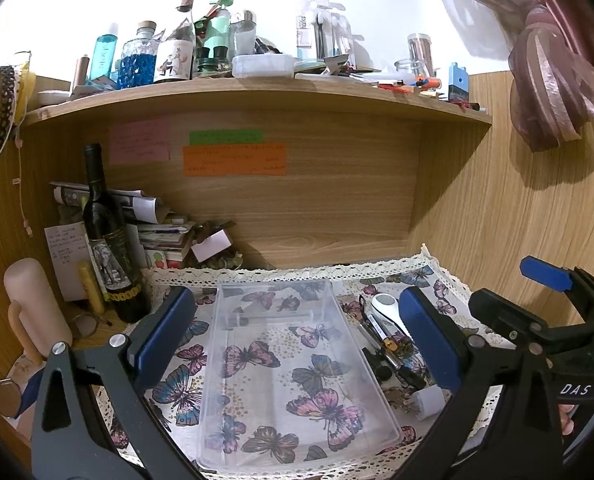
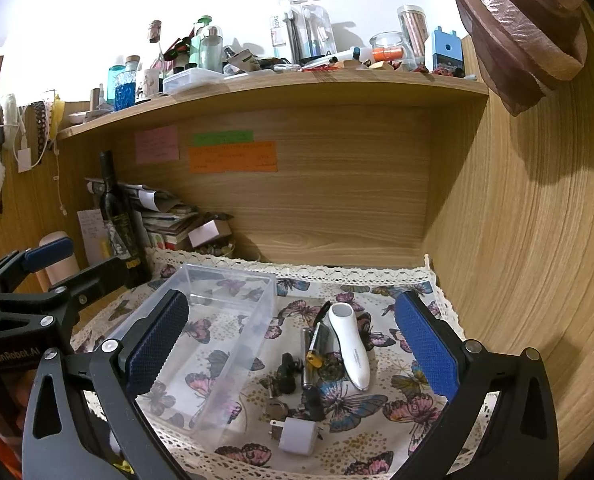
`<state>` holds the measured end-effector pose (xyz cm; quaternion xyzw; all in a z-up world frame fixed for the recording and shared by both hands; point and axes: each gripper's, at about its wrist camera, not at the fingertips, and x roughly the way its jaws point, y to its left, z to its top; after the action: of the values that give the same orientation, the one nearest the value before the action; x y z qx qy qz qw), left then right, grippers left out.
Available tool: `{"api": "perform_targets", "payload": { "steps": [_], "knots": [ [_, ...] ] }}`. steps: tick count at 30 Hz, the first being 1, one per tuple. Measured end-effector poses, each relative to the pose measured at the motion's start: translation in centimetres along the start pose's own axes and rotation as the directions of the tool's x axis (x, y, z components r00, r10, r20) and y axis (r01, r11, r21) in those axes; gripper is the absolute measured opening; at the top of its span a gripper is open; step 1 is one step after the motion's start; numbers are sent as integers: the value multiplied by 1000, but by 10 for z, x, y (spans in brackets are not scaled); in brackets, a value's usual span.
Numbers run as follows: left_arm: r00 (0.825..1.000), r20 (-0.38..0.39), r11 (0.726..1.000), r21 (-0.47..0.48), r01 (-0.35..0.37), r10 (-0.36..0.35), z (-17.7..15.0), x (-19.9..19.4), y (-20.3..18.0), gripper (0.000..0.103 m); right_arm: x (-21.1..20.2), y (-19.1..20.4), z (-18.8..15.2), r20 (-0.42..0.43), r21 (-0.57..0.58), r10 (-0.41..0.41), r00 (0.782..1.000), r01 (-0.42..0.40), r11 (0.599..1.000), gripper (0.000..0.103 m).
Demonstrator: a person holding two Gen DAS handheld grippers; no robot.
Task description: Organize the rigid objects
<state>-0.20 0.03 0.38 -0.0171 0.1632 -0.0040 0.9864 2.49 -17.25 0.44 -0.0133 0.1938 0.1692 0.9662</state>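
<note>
A clear plastic bin (image 1: 297, 368) (image 2: 201, 344) lies empty on the butterfly cloth (image 2: 377, 432). To its right lie a white handheld device (image 2: 349, 346) (image 1: 387, 310), a silver pen-like tube (image 2: 308, 356), a small black clip (image 2: 287, 372), a padlock (image 2: 276, 410) and a white USB charger plug (image 2: 297, 436) (image 1: 429, 402). My left gripper (image 1: 297, 344) is open and empty, its pads to either side of the bin. My right gripper (image 2: 297, 344) is open and empty above the small objects. Each gripper shows at the edge of the other's view.
A dark wine bottle (image 1: 109, 240), stacked papers (image 1: 153, 224) and a pink cylinder (image 1: 33, 304) crowd the back left. A wooden shelf (image 1: 257, 96) loaded with bottles hangs overhead. Wooden walls close the back and right side (image 2: 517, 240).
</note>
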Motion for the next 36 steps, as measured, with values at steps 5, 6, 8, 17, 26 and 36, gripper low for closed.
{"api": "perform_targets", "payload": {
  "steps": [5,6,8,17,26,36],
  "knots": [
    [1000,0,1000,2,3,-3,1,-1,0,103,-1,3,0,2,-3,0,1000,0,1000,103],
    [1000,1,1000,3,2,-2,1,-1,-1,103,-1,3,0,1,-3,0,1000,0,1000,103],
    [1000,4,1000,6,0,0,2,-1,-1,103,0,3,0,1,-4,0,1000,0,1000,103],
    [1000,-2,1000,-5,11,-11,0,1,0,103,0,2,0,-1,-3,1,1000,-1,1000,103],
    [1000,-1,1000,-5,10,-10,0,1,0,103,-1,6,1,-3,-8,2,1000,-2,1000,103],
    [1000,7,1000,-5,4,-4,0,1,4,103,1,8,1,-5,-8,8,1000,-8,1000,103]
  ]
}}
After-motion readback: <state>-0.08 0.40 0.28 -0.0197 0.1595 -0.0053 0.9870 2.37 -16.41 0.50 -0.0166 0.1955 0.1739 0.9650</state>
